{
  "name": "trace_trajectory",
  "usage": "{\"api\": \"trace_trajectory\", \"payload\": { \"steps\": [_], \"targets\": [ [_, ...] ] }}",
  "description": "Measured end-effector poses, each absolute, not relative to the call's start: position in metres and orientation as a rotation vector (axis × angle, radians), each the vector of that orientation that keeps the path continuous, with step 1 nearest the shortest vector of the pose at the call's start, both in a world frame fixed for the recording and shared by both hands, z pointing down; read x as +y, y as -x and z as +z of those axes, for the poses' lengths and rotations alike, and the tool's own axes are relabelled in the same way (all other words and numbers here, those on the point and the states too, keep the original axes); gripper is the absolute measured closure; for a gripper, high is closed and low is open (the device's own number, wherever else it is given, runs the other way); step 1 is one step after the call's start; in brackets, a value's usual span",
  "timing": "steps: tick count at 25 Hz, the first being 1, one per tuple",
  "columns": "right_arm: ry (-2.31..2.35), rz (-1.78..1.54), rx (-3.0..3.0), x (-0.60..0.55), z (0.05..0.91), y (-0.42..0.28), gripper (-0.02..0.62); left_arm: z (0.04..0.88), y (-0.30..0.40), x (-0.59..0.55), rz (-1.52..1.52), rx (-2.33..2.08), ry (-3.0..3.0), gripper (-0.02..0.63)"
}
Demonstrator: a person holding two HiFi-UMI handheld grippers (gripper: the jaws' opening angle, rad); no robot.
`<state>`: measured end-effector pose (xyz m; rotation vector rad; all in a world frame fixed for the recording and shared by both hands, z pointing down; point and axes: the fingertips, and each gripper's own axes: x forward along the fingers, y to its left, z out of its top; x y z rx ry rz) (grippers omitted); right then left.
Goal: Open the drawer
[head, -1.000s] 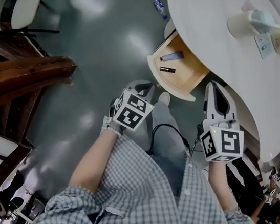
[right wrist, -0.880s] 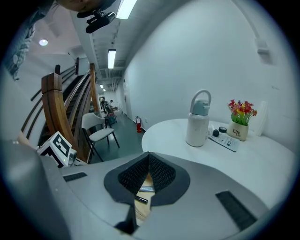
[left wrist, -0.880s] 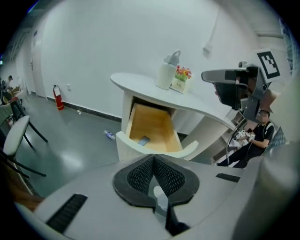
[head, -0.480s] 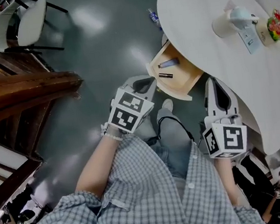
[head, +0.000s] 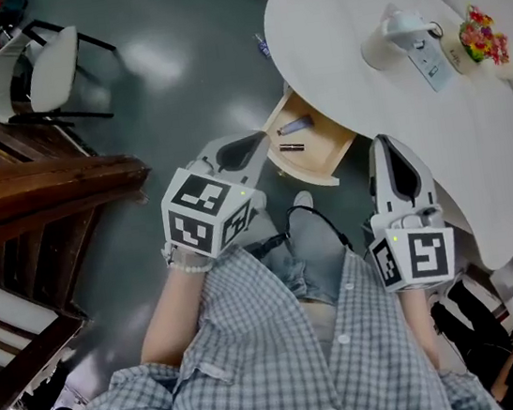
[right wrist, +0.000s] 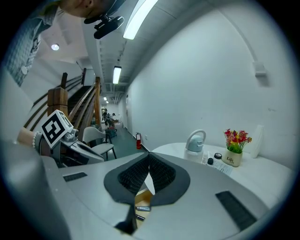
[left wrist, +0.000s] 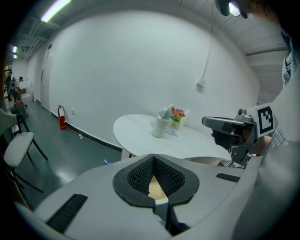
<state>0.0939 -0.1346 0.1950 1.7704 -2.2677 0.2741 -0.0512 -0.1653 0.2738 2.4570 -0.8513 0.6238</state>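
A light wooden drawer [head: 318, 155] stands pulled out from under the round white table [head: 359, 128]. In it lie a small tube [head: 295, 126] and a dark stick [head: 288, 147]. My left gripper [head: 246, 144] hovers above the floor just left of the drawer, shut and holding nothing. My right gripper [head: 391, 154] is held off the table's near edge to the drawer's right, also shut and empty. In the left gripper view the pads [left wrist: 140, 173] meet, with a sliver of the drawer [left wrist: 154, 188] behind them. The right gripper view shows the drawer [right wrist: 142, 202] below its shut pads [right wrist: 159, 174].
On the table stand a white jug [head: 389, 37], a card [head: 431, 63] and a pot of flowers [head: 477, 36]. A white chair [head: 30, 75] and dark wooden stair rails [head: 38, 197] lie left. A bottle [head: 262, 45] lies on the grey floor. My legs are below the drawer.
Both grippers have risen away from the drawer, the left more than the right. The drawer stays open and both stay shut.
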Motion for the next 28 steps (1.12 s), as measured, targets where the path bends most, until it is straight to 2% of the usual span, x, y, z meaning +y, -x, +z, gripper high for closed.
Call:
{"api": "trace_trajectory", "payload": {
  "steps": [8, 28],
  "targets": [
    [-1.767, 0.275, -2.269, -0.136, 0.196, -0.099, 0.587, 0.245, 0.040, -0.169, 0.645, -0.873, -2.542, 0.600],
    [-1.736, 0.254, -2.279, -0.140, 0.197, -0.096, 0.588, 0.243, 0.035, -0.168, 0.668, -0.862, -2.558, 0.600]
  ]
}}
